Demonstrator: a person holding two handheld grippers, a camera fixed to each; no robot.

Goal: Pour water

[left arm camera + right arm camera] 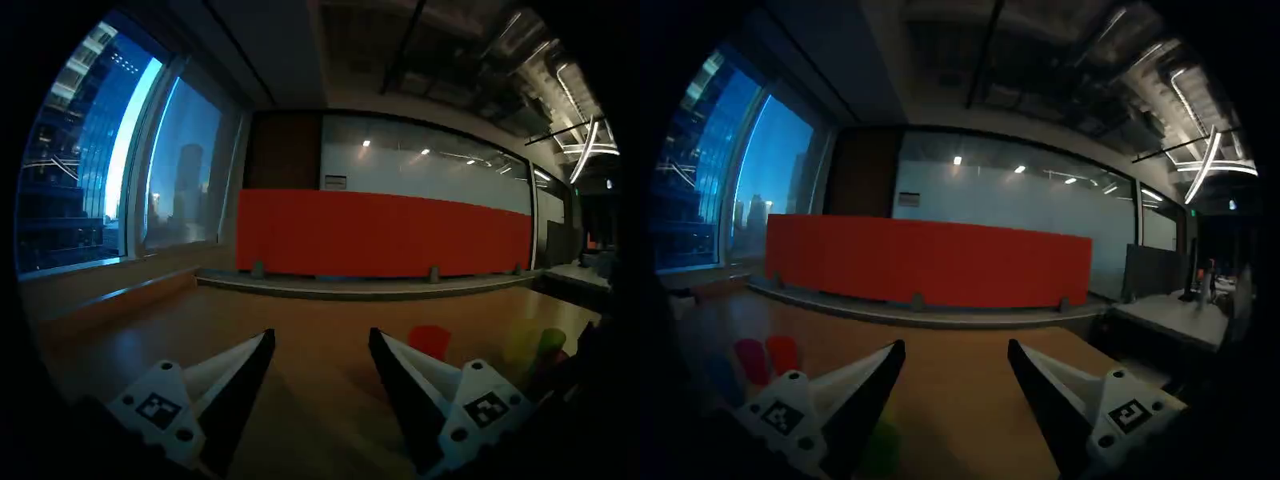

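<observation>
Three small cups stand on the table in the left gripper view: a red cup (430,340), a yellow cup (522,339) and a green cup (551,342). They look round and blurry, off to the right past one finger. In the right gripper view a pink cup (751,360) stands beside a red one at the far left. The left gripper (321,334) and the right gripper (955,346) each have two pointy white fingers, spread wide and holding nothing. The table (320,312) is smooth brown wood. Behind it are one long red board (384,232) and big glass windows (120,176).
</observation>
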